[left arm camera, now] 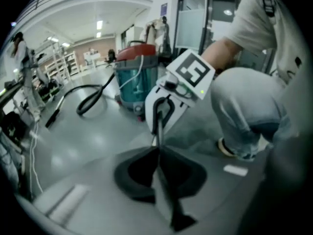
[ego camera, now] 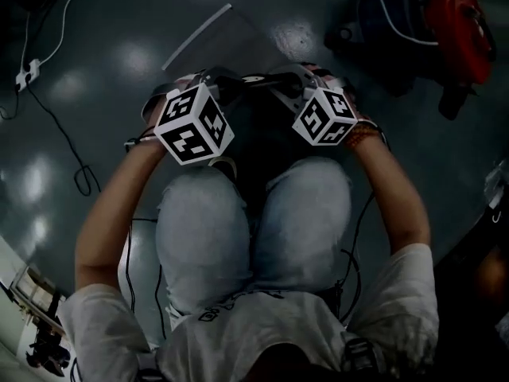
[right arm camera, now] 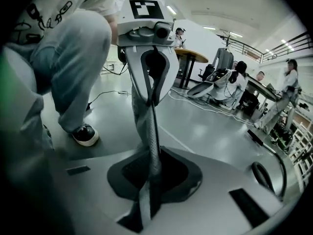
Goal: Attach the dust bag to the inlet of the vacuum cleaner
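Open floor [ego camera: 127, 22] ahead is free. Vacuum cleaner [ego camera: 445, 22] blocks far right, cable [ego camera: 57, 126] trails left. Knees [ego camera: 254, 221] crowd space under left gripper [left arm camera: 157, 152] and right gripper [right arm camera: 155, 153]. Dust bag [right arm camera: 144, 116] stretched between them bars that gap.

Dim head view, glare patches, blurred fisheye edges

White power strip [ego camera: 27, 73], round table [right arm camera: 191, 56]

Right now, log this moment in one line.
left gripper: jaws shut on dust bag; right gripper: jaws shut on same bag; vacuum cleaner: apart, bag unattached
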`<state>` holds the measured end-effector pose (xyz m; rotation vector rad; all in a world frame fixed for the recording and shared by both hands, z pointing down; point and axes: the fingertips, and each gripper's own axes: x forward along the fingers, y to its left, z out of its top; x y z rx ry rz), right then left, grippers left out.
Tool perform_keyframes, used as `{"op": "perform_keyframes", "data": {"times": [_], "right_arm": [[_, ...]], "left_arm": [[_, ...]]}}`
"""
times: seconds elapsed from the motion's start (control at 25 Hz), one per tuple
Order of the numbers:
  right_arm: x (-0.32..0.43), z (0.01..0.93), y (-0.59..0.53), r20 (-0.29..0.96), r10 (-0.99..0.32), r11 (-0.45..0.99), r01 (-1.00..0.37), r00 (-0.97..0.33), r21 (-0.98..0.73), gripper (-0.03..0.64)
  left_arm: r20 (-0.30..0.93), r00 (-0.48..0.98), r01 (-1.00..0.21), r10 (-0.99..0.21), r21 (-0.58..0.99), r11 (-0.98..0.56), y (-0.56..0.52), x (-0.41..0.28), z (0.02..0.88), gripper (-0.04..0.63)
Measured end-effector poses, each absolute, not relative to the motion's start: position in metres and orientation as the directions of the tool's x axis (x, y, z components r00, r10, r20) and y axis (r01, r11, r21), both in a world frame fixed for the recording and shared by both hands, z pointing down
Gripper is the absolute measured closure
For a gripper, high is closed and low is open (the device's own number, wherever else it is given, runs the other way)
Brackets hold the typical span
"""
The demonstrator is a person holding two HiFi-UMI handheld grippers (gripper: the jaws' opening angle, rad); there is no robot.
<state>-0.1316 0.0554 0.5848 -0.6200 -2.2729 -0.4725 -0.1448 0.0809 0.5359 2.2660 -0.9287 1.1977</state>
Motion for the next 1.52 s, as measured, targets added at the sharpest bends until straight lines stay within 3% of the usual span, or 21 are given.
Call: {"op": "perform_keyframes", "data": {"times": [0.52,0.84,1.04,1.24,1.52], "right_arm": [[0.061,0.429,-0.046,0.799,-0.049,0.968,0.169,-0.6,0.186,0.581],[0.191,0.429,-0.132,0.849,-0.288,0.957,-0.104,-0.442,0.27,0.581],[0.225,0.43,-0.178,0.852,-0.332,0.943,-0.136,-0.405,0.303,0.581],[0.237,0.428,-0.196,0.858,-0.304,0.952,-0.118,-0.414,0.281,0.578],[0.236,0.431,-0.21,0.87,-0.291,0.954,-0.059,-0.399,0.293,0.566]], "left_arm": [[0.733,0.628,-0.356,-0.263,-0.03,-0.934,-0.036,0.024,0.393,0.568],[0.678,0.69,-0.277,-0.255,-0.079,-0.958,-0.128,0.15,0.399,0.566],[0.669,0.671,-0.335,-0.32,-0.11,-0.936,-0.174,0.183,0.402,0.565],[0.715,0.63,-0.284,-0.302,-0.15,-0.947,-0.19,0.198,0.397,0.566],[0.667,0.673,-0.348,-0.32,-0.097,-0.933,-0.189,0.199,0.4,0.568]]}}
